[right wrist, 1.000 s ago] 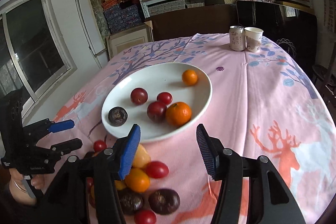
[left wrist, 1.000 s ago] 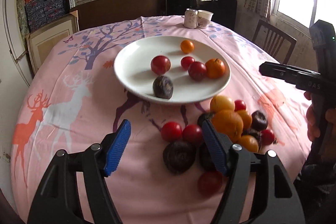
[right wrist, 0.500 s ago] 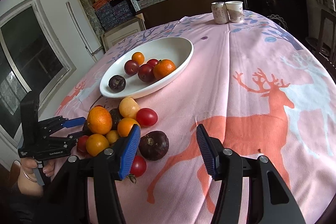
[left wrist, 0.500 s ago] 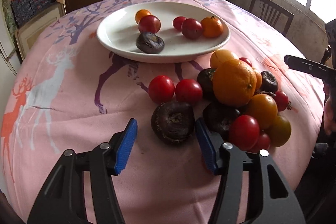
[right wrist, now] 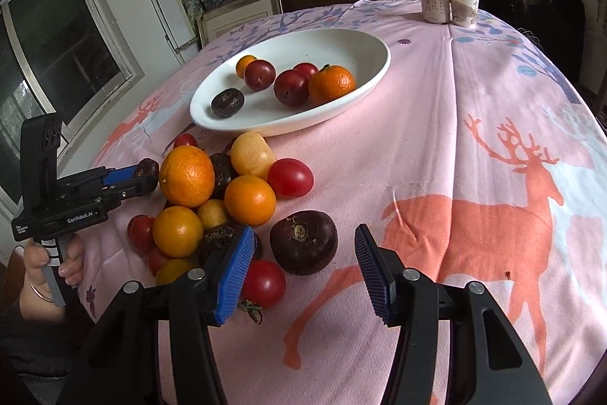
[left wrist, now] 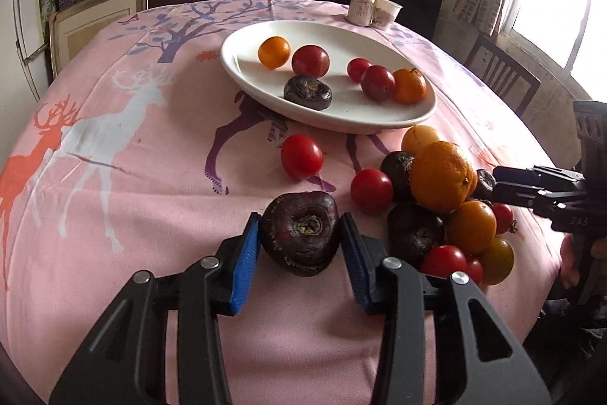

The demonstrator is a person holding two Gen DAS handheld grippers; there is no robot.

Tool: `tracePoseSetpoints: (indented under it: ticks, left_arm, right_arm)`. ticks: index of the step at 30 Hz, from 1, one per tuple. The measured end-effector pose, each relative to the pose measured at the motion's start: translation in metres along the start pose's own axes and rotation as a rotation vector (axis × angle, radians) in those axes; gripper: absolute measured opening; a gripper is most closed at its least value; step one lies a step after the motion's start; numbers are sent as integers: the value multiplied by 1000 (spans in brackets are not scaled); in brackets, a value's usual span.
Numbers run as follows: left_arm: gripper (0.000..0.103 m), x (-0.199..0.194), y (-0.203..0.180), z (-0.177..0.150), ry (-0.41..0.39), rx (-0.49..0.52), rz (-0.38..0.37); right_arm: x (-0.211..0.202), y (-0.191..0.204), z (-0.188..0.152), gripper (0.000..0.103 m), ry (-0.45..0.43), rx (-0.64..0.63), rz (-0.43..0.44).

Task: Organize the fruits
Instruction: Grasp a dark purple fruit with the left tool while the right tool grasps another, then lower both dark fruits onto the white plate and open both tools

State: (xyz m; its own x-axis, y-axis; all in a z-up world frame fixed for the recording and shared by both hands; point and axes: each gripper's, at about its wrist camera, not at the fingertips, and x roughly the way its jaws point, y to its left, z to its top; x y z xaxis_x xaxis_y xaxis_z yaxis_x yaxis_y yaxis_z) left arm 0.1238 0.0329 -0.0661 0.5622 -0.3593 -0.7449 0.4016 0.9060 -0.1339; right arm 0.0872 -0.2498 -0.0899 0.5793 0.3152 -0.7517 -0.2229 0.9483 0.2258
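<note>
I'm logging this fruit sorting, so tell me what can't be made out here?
- Left wrist: whether the dark fruit in the left gripper is off the cloth; its underside is hidden.
- Both views: fruits beneath the big orange, so no count.
- Right wrist: can text, too small.
</note>
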Motion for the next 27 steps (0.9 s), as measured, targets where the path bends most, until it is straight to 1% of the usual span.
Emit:
tracePoseSetpoints:
  ticks: [4, 5, 7, 8, 9, 10, 13, 16, 18, 21, 25, 27]
  left_arm:
    - [41, -1, -3, -1, -7, 8, 23]
    - [41, -2, -5, -2, -9, 14, 27]
    - [41, -3, -6, -1, -16, 18, 29]
    - [41, -3, -5, 0, -19, 14, 27]
    - [41, -4, -4, 0, -21, 8, 21]
    - [41, -5, -3, 0, -24, 2, 17]
    - [41, -10, 0, 3, -38, -20, -3]
    - [41, -18, -4, 9, -66, -12, -10]
    - [41, -23, -10, 17, -87, 10, -10]
    - [41, -24, -19, 37, -105, 43, -2]
    - [41, -10, -30, 72, -108, 72, 3]
    - [41, 1, -33, 89, -106, 79, 7]
  right_arm:
    - [11, -1, 7, 56, 34, 14, 0]
    - [11, 0, 7, 48, 38, 7, 11]
    - [8, 5, 7, 44, 26, -24, -21]
    - [7, 5, 7, 40, 19, -27, -29]
    - [5, 3, 7, 40, 18, -8, -4]
    - [2, 0, 7, 40, 6, 12, 21]
    - [-16, -4, 11, 40, -71, 29, 17]
    - [-32, -12, 23, 40, -131, 58, 42]
    - [-37, -16, 33, 40, -157, 70, 46]
    - [-38, -19, 55, 40, -172, 80, 62]
    - [-28, -19, 92, 40, -182, 84, 92]
    - [-17, -19, 112, 40, -177, 93, 91]
